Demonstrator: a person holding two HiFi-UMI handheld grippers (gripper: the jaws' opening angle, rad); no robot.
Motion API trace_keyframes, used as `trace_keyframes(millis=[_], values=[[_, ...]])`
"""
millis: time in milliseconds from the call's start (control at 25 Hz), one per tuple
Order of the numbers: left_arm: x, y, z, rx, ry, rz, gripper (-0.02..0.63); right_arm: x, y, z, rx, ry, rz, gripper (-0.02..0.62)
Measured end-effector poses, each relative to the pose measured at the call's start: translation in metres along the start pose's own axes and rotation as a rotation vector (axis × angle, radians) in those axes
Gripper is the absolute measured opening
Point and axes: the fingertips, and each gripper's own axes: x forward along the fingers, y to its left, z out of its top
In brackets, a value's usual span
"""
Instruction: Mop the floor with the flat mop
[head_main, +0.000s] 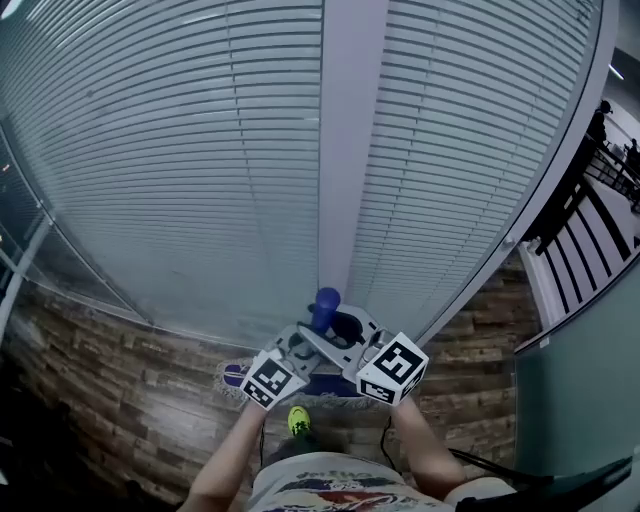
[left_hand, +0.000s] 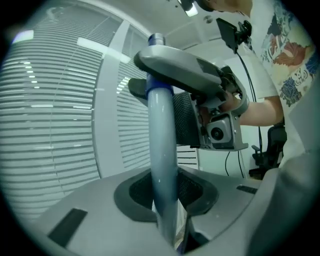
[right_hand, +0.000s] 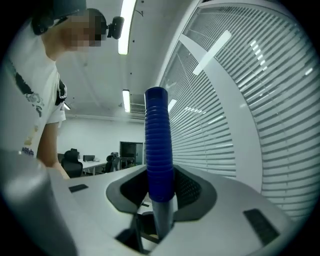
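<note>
Left tongs (left_hand: 165, 197) and right tongs (right_hand: 160, 195) both clamped the mop handle (head_main: 325, 305), flat head (head_main: 236, 376) on the floor (head_main: 130, 390) beside the blinds (head_main: 200, 150), mid-stroke I'd say, needing a steady sweep along them next.

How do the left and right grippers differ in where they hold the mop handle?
The left gripper clamps the smooth pale shaft; the right gripper clamps the ribbed blue grip. The left gripper holds lower down, the right gripper at the top end. Both are shut on the same mop handle.
</note>
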Motion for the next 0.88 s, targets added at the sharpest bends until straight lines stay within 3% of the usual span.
trace_keyframes(millis=[160,480,680,880], values=[[-0.009,-0.065,0.014,-0.082,-0.034,0.061,0.091,-0.057,0.05,0.004,0.044,-0.022,0.059,0.138],[-0.029,-0.174,0.001,-0.115,0.024,0.113,0.091,-0.142,0.14,-0.021,0.092,-0.034,0.13,0.152],[-0.036,-0.201,-0.005,-0.141,0.062,0.153,0.092,-0.163,0.166,-0.029,0.1,-0.029,0.148,0.152],[-0.045,-0.223,-0.015,-0.18,0.091,0.164,0.116,-0.179,0.189,-0.035,0.179,-0.066,0.149,0.163]])
